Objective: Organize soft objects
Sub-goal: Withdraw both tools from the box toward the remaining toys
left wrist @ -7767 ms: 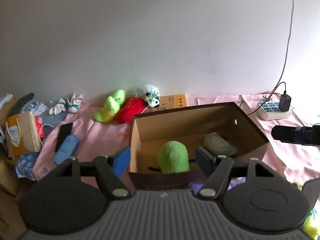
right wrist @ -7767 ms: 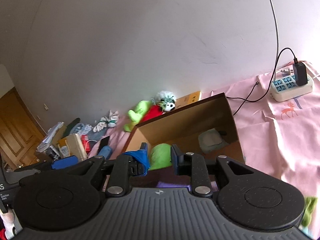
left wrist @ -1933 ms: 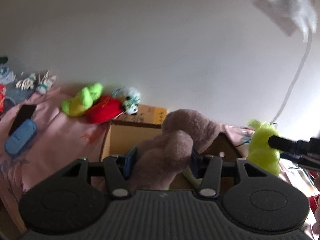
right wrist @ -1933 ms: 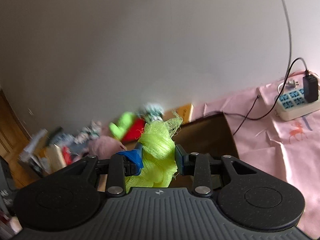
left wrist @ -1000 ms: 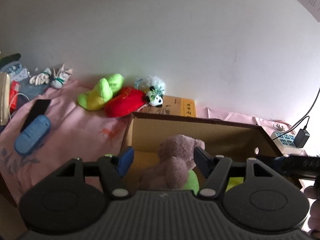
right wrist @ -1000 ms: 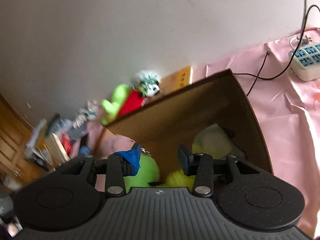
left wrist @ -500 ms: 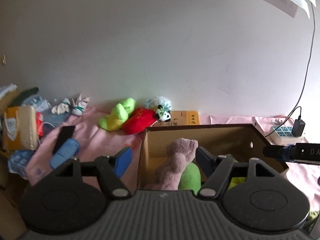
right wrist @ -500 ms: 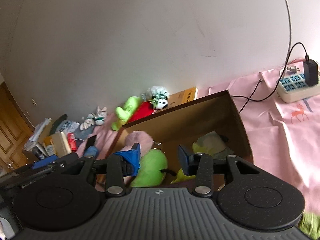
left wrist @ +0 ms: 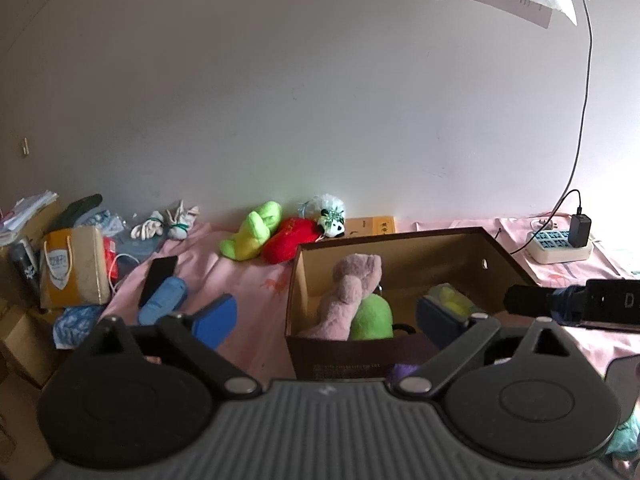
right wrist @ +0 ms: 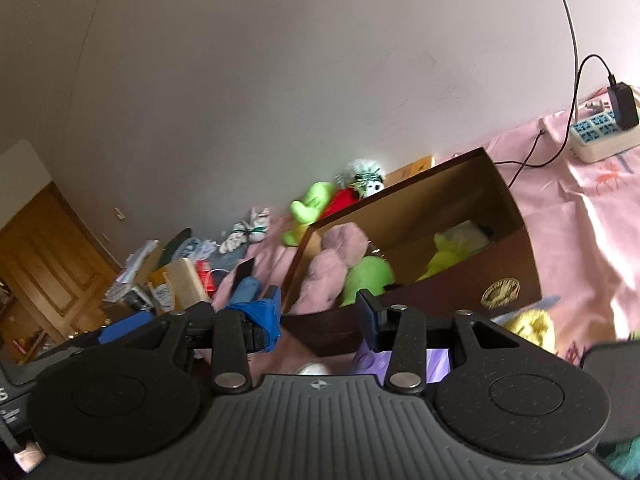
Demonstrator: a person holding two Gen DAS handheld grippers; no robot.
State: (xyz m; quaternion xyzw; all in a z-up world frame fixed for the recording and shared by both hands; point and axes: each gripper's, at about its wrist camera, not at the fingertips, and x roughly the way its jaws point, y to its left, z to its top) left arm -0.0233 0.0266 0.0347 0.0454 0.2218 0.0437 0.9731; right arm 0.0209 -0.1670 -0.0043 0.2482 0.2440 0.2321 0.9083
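A pink cloth printed with small deer [left wrist: 248,280] covers the surface, running back to a plain white wall [left wrist: 320,100]. Far right, a white power strip with a black charger plugged in [left wrist: 560,246] sits on the cloth; far left there is clutter — a tan paper bag [left wrist: 72,268], a black phone [left wrist: 158,274] and a blue case [left wrist: 164,304] just beside it. A wooden door [right wrist: 44,256] shows at the left of the right wrist view.

The open brown cardboard box [left wrist: 400,356] stands mid-scene. Inside, a dusty-pink plush toy [left wrist: 348,296] leans against the left wall, touching a round green plush [left wrist: 372,318]; a yellow-green soft piece [right wrist: 448,258] lies to the right.

Against the far wall, outside the box, lie a lime-green plush [left wrist: 252,230], a red plush [left wrist: 290,234] and a small panda toy [left wrist: 332,220].

The left gripper [left wrist: 324,320] has just been spreading wide — fingers released, nothing between them. The right gripper [right wrist: 318,320] stands partly parted, empty, near the box's front.
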